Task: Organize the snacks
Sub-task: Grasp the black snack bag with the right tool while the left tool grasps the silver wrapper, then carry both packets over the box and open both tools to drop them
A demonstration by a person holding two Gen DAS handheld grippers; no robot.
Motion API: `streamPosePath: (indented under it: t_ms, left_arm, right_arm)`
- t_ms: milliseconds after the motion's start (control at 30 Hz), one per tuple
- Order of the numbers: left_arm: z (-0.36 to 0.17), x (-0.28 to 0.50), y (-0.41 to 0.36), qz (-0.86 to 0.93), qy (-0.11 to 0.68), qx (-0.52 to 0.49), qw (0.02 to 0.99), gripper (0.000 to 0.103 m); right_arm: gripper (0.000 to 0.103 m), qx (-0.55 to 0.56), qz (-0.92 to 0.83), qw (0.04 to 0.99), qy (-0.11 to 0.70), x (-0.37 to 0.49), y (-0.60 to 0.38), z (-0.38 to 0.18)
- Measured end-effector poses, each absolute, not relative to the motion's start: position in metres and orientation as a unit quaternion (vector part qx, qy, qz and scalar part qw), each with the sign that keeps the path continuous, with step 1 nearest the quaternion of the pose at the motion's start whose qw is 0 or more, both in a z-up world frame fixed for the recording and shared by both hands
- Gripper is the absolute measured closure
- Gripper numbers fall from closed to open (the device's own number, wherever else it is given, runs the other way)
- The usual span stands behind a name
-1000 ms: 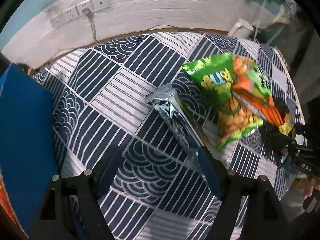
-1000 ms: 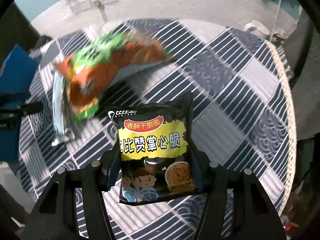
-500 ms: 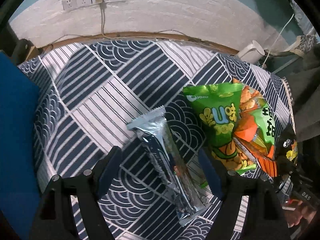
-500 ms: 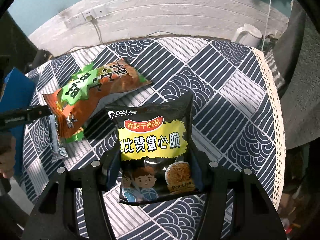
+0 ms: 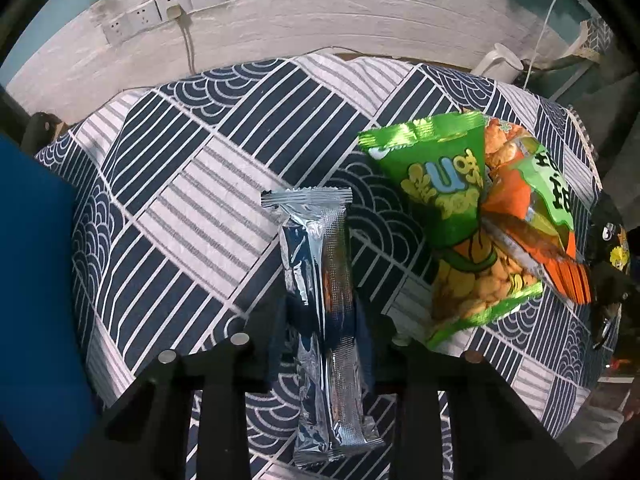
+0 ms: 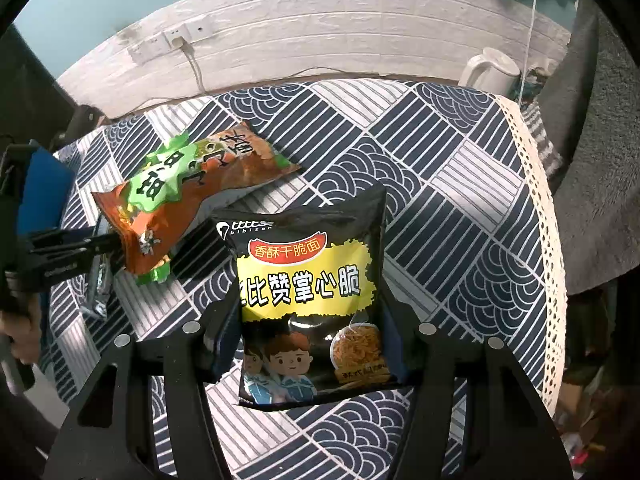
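Observation:
In the left wrist view, my left gripper (image 5: 320,332) is shut on a long silver snack pack (image 5: 320,280) that lies lengthwise on the patterned tablecloth (image 5: 192,208). A green snack bag (image 5: 448,208) lies to its right with an orange and green bag (image 5: 528,208) on top. In the right wrist view, my right gripper (image 6: 312,340) is shut on a black and yellow noodle snack bag (image 6: 312,280), held above the cloth. The orange and green bag (image 6: 188,196) lies to its left, and the left gripper (image 6: 72,256) shows at the far left.
A blue box (image 5: 36,300) stands at the table's left edge. A white kettle (image 6: 492,72) sits at the back right, near the wall with sockets (image 5: 160,16). The tablecloth's lace edge (image 6: 548,240) marks the table's right side.
My left gripper has moved over the silver pack and closed on it. My right gripper keeps holding the black bag, and its view has steadied.

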State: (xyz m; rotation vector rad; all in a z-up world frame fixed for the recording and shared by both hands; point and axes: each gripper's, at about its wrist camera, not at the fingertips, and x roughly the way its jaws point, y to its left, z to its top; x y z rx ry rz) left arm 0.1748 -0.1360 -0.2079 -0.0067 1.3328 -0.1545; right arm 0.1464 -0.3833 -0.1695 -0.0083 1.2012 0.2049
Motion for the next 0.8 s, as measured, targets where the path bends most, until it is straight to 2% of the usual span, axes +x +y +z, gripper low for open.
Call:
streamPosePath:
  t_ms: [333,800]
  left_arm:
    - [-0.182,0.150,-0.115,-0.082,0.602,0.006,0.794,0.071]
    - [-0.105,0.113,-0.097,-0.094,0.527,0.051,0.843,0.071]
  right_arm:
    - [0.044,-0.004,0.104,0.830,0.549,0.134,-0.366,-0.142]
    - [0.044,-0.031,0.136,0.848,0.511,0.114,-0.315,-0.093]
